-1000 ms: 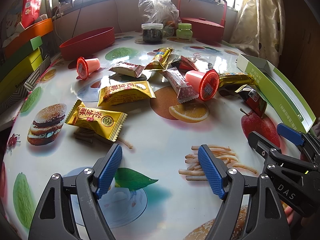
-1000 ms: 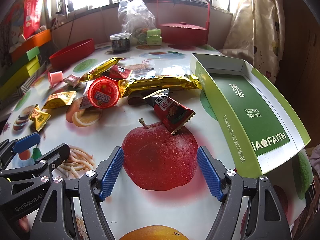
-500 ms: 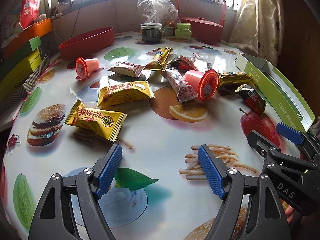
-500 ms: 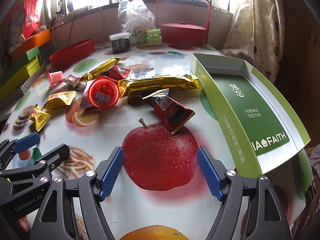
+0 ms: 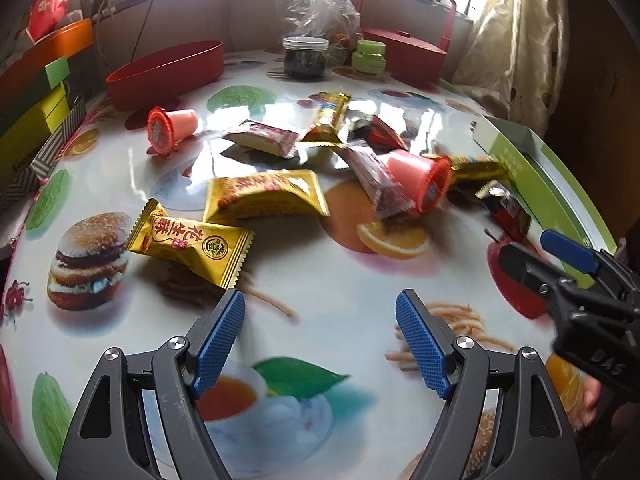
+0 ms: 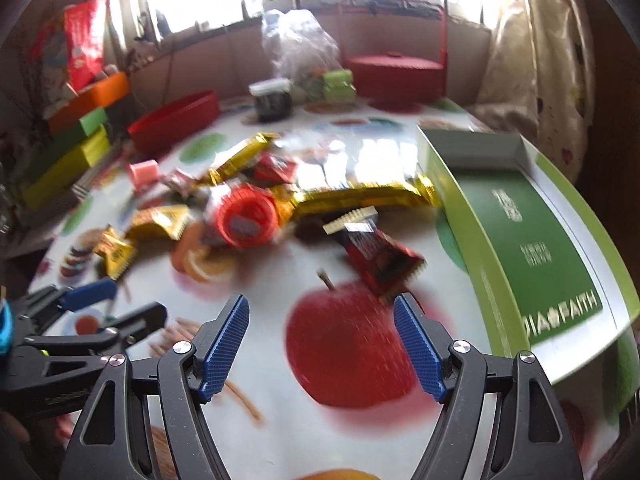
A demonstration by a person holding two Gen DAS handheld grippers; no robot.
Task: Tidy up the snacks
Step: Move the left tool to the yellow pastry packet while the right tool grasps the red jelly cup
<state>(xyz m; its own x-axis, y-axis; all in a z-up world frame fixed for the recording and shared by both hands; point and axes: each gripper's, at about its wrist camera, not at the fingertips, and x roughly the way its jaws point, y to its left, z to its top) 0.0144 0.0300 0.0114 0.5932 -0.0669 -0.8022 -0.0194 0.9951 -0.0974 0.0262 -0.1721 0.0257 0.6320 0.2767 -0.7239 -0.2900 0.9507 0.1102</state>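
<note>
I see nothing sorted | green box [image 6: 532,240] at right bare | snacks scattered, nearest yellow packet [image 5: 190,242] | left gripper [image 5: 320,344] and right gripper [image 6: 320,346] spread, holding nothing

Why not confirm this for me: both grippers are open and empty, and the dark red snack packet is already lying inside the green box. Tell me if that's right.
One detail is wrong. The dark red snack packet is not inside the green box; it lies on the table beside the box, as the right wrist view shows. The rest holds: the left gripper and right gripper are both open and empty.
</note>
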